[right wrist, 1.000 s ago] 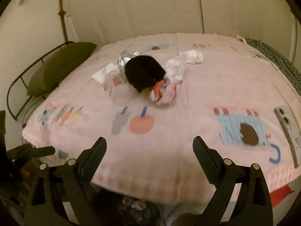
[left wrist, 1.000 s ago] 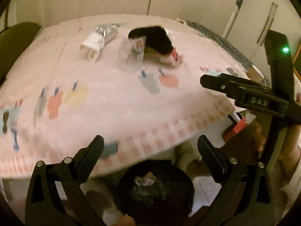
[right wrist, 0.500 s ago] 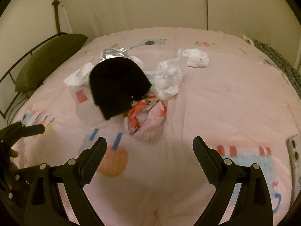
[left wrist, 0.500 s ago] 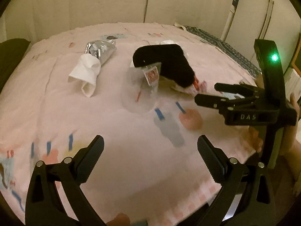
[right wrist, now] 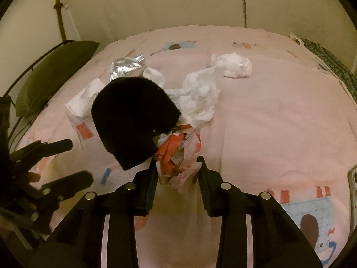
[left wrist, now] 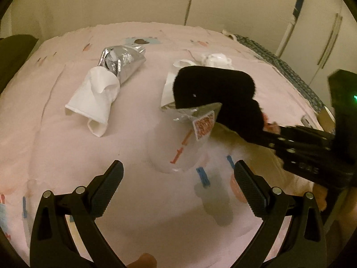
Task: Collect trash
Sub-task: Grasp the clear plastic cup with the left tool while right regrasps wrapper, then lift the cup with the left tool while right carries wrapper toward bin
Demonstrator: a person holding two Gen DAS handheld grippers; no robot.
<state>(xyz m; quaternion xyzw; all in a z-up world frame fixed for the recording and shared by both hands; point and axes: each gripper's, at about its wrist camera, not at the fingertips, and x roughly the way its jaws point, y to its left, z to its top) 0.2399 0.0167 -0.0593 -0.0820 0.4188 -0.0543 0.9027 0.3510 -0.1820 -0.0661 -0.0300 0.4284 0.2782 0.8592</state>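
Observation:
Trash lies on a pink bedspread. My right gripper has its fingers closed in around a crumpled red-and-white wrapper, touching it on both sides. A black fuzzy cap lies just left of it, also in the left wrist view. My left gripper is open and empty above a clear plastic bag with a red label. A white paper napkin and a silver foil wrapper lie further left. Crumpled white tissues and a white wad lie beyond.
A dark green pillow and a metal bed frame are at the left. A phone lies at the bed's right edge. Cupboard doors stand behind on the right. The right gripper's body crosses the left wrist view.
Both grippers moved forward over the bed toward the trash. My right gripper went from wide open to closed around the red-and-white wrapper. My left gripper stayed open.

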